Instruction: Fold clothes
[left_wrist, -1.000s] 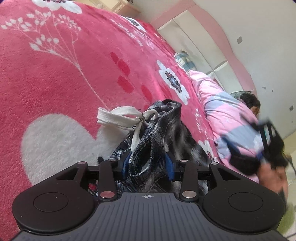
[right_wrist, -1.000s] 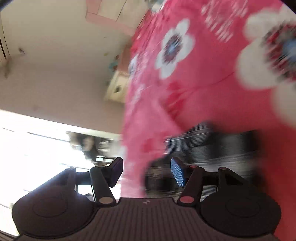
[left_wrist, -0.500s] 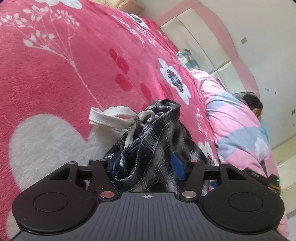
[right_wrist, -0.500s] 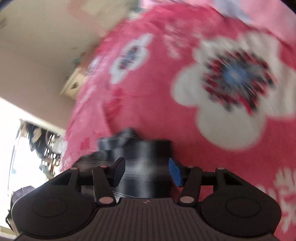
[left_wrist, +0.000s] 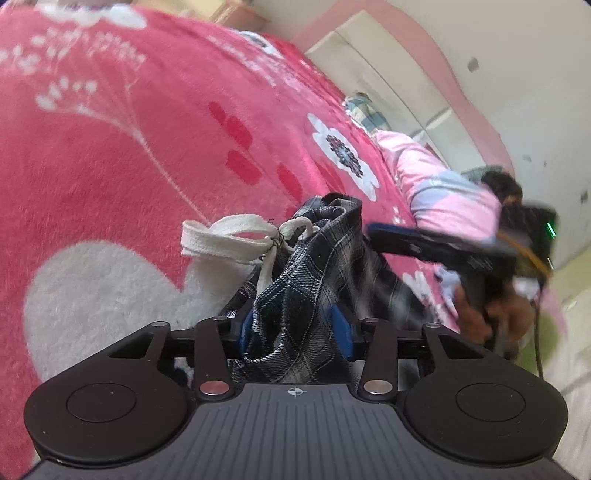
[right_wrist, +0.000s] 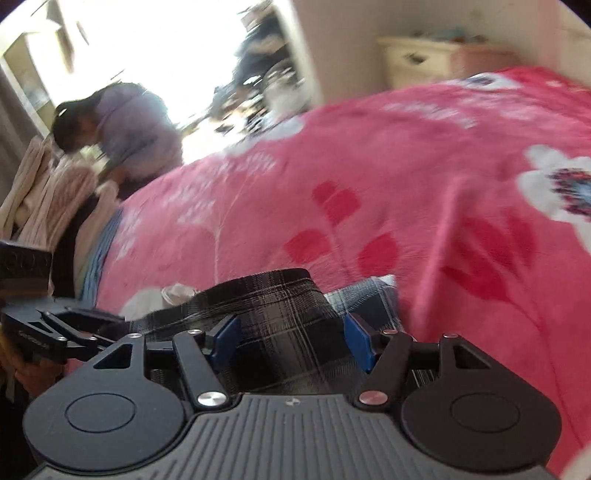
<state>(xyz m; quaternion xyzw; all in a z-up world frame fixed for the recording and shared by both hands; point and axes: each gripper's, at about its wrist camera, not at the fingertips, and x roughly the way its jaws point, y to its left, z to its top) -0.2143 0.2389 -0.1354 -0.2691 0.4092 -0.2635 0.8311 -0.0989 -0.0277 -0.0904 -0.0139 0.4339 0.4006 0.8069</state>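
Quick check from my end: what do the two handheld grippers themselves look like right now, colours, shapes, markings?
Both match. The left gripper and right gripper each have a black ribbed body with a small crosshair mark at its front edge, two round black discs at the sides, and black finger links on silver pivot screws. The pads are blue. Seen from the left wrist, the right unit shows a green light and a dark cable.

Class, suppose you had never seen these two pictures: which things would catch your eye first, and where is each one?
The bright pink fleece blanket with white flowers fills most of both views. On it lies a dark plaid garment with a white drawstring, bunched between the blue pads of the left gripper. In the right wrist view, the same plaid cloth passes between the pads of the right gripper.
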